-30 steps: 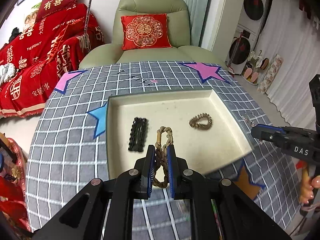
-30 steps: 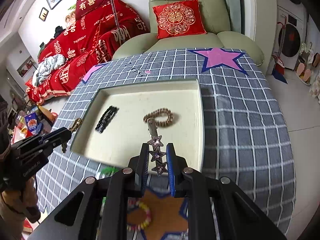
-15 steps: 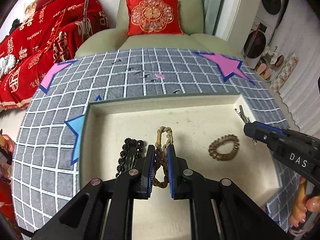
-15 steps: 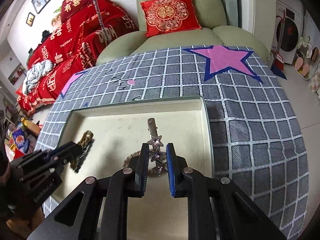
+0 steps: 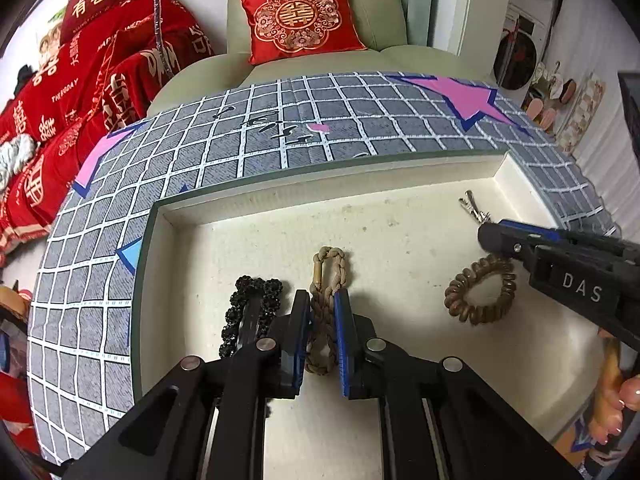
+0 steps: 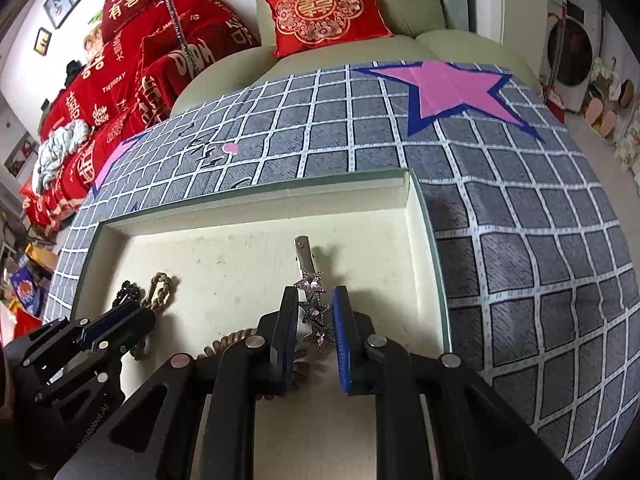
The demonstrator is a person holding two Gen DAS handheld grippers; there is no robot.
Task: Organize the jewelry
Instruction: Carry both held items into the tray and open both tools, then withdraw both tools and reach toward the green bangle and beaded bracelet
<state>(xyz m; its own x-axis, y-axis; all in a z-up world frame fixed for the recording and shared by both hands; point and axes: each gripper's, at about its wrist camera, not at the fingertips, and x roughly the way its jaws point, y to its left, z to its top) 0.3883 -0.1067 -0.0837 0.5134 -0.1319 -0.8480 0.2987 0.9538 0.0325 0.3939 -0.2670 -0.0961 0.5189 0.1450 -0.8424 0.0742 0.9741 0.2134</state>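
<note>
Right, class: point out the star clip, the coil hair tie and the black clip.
star clip (image 6: 313, 309), right wrist view, middle star
coil hair tie (image 5: 456, 303), left wrist view, left side of the coil
black clip (image 5: 256, 286), left wrist view, beaded top end

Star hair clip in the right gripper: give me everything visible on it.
The star hair clip is a slim silver metal clip topped by three glittery pink-purple stars in a row. The right gripper has it between its blue-padded fingers at the star end, the bare metal tip pointing away. It sits over the cream tray, near the right wall; whether it touches the floor is unclear.
</note>
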